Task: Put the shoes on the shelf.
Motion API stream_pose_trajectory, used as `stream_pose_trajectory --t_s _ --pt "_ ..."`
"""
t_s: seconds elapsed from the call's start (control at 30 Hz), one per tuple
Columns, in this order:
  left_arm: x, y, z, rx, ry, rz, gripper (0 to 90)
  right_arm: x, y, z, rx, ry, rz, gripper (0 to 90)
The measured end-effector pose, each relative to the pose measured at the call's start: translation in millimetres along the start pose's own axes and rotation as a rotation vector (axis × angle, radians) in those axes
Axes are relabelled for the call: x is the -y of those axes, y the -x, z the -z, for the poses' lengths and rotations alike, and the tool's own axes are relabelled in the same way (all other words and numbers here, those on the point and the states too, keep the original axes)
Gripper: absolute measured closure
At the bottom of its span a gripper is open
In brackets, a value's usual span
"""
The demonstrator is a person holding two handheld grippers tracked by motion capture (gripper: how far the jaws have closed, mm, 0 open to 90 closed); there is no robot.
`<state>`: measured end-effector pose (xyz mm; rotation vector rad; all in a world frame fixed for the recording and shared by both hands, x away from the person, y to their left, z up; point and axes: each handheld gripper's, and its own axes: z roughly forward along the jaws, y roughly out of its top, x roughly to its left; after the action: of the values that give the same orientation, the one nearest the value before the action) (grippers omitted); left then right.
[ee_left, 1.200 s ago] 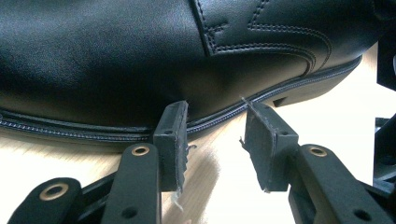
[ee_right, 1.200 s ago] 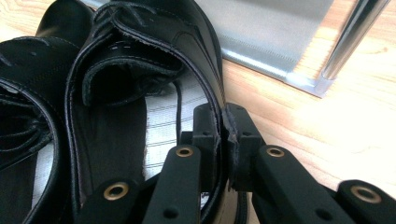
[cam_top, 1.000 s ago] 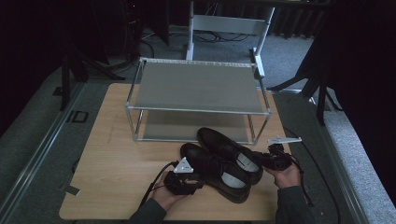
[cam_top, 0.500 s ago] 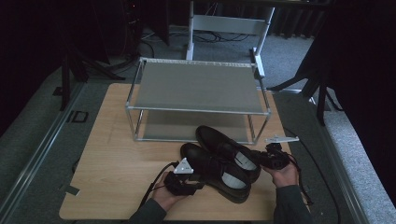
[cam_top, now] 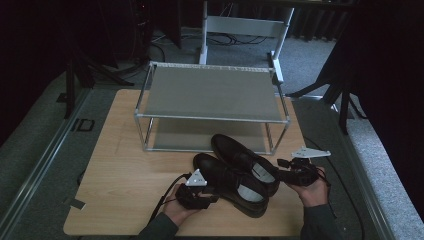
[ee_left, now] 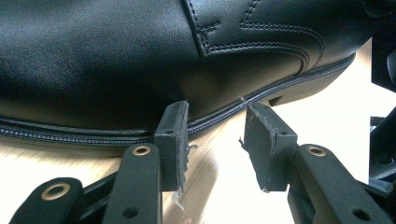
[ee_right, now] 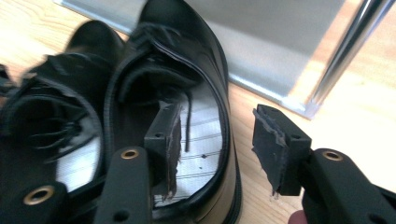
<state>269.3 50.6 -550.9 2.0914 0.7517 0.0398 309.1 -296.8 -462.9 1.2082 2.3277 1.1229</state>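
Fingers first: right gripper (ee_right: 217, 149) has jaws spread, just been opening, straddling the outer wall of the right shoe (ee_right: 187, 107) at the heel end. One finger (ee_right: 163, 140) sits inside the opening over the insole, the other hangs outside above the tabletop (cam_top: 120, 175); neither pad presses the leather, so nothing is gripped. Left gripper (ee_left: 215, 140) also stands fairly wide, tips at the welt of the left shoe (ee_left: 140, 60), nothing between them but bare wood.

Both shoes sit side by side just in front of the two-tier rack (cam_top: 210, 95), toes pointing at its lower shelf; the right shoe's toe is nearly at the rack's front rail.

Handling, my read:
- Polished black leather, glossy: pads could slide on the upper.
- Sole and heel counter look stiff; quarters and tongue softer, so they could fold under a pinch.
- Probably moderate weight, nose-heavy if lifted from the heel.
- Best hold: collar wall near the heel, one finger in, one out, as the right gripper stands now. Sole edge looks too shallow for a secure bite.

Hard to make out:
- Left shoe's toe and heel are cut off in the left gripper view.
- Laces blur in the right gripper view.
- Lower shelf depth is shadowed under the rack's top tier.
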Motion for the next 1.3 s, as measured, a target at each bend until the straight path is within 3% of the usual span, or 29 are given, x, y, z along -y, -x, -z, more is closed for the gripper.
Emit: stream_pose_trajectory --t_s 0.17,0.27,0.7,1.03,1.3 --pt "0.1 0.5 -0.1 -0.004 0.002 0.001 59.9 -5.0 -14.0 10.1 -0.048 0.004 0.049 60.8" --pt "0.3 0.9 0.1 -0.005 0.000 0.000 59.9 -6.0 -24.6 9.4 -0.054 -0.036 0.092 63.5" --pt "0.5 1.4 0.1 -0.008 0.001 0.000 59.8 -8.9 -50.2 -3.3 -0.090 -0.178 0.168 55.3" --pt "0.0 1.4 -0.5 -0.009 0.001 0.006 59.8 -7.9 -51.9 -11.5 -0.057 -0.296 0.219 54.7" --pt "0.1 1.3 -0.2 -0.009 0.000 0.002 59.8 -14.6 -53.5 -16.9 -0.059 -0.376 0.234 53.1"
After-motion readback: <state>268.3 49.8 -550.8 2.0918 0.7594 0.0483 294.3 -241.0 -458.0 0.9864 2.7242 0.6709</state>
